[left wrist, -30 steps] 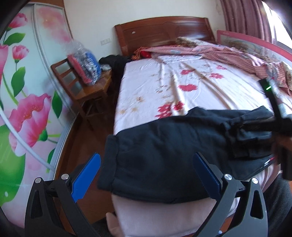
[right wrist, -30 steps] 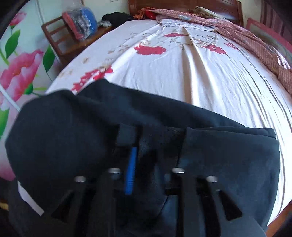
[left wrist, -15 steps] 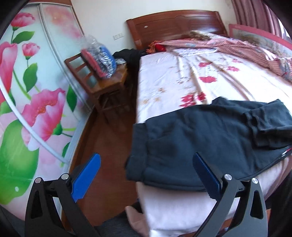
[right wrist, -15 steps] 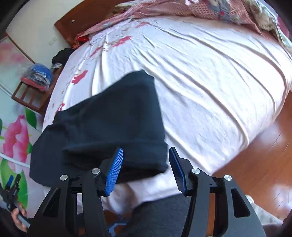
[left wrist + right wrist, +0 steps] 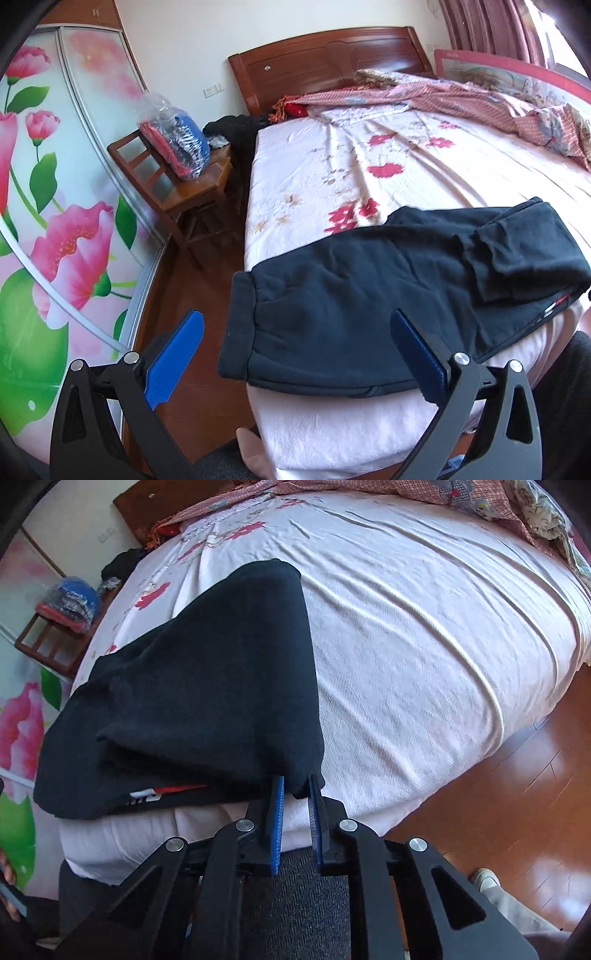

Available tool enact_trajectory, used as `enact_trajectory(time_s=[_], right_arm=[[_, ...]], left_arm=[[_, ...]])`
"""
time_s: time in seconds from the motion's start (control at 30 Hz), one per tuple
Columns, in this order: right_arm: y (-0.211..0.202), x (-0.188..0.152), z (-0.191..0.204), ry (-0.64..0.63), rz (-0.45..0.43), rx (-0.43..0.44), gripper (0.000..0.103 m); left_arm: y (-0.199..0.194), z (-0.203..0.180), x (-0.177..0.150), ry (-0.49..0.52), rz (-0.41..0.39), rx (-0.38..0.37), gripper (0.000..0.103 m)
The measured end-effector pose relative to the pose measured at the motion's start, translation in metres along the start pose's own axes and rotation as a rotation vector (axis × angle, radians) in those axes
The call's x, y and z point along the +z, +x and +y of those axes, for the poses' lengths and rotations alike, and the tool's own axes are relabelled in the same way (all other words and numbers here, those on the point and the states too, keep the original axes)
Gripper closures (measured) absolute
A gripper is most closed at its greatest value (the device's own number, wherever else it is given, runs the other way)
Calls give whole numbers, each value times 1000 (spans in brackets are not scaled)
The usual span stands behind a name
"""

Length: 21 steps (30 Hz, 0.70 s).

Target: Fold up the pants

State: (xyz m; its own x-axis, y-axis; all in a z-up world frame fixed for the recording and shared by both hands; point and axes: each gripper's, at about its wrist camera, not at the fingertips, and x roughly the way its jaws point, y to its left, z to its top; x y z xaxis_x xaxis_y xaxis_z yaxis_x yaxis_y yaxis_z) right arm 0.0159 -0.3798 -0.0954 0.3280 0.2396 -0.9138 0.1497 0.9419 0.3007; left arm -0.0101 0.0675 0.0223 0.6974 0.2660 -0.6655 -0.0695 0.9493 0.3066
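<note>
Pants [image 5: 369,295] lying folded once at bed [image 5: 424,177] foot edge. We are pinching fold corner with right gripper [image 5: 295,794] for next fold; left gripper [image 5: 295,343] hovering spread wide, empty.

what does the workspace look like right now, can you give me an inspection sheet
surface: bed with a wrinkled white sheet printed with red flowers
job's things: dark pants lie partly folded along the near edge of the bed, one end doubled over on top
clutter: pink checked bedding bunched near the headboard
grippers: left gripper open, holding nothing; right gripper shut on the pants' folded corner
cables: nothing seen
surroundings: wooden chair carrying a plastic bag of clothes, floral wardrobe doors, wooden floor
</note>
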Motion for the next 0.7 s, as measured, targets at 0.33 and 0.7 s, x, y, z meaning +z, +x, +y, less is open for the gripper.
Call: enact_trajectory(time_s=[0.33, 0.7], right_arm=[[-35, 1, 136, -314, -136, -29, 92], [-1, -11, 292, -673, -134, 151, 92]], left_arm=[[34, 69, -47, -128, 145, 127, 2], [121, 123, -73, -418, 318, -241, 2]])
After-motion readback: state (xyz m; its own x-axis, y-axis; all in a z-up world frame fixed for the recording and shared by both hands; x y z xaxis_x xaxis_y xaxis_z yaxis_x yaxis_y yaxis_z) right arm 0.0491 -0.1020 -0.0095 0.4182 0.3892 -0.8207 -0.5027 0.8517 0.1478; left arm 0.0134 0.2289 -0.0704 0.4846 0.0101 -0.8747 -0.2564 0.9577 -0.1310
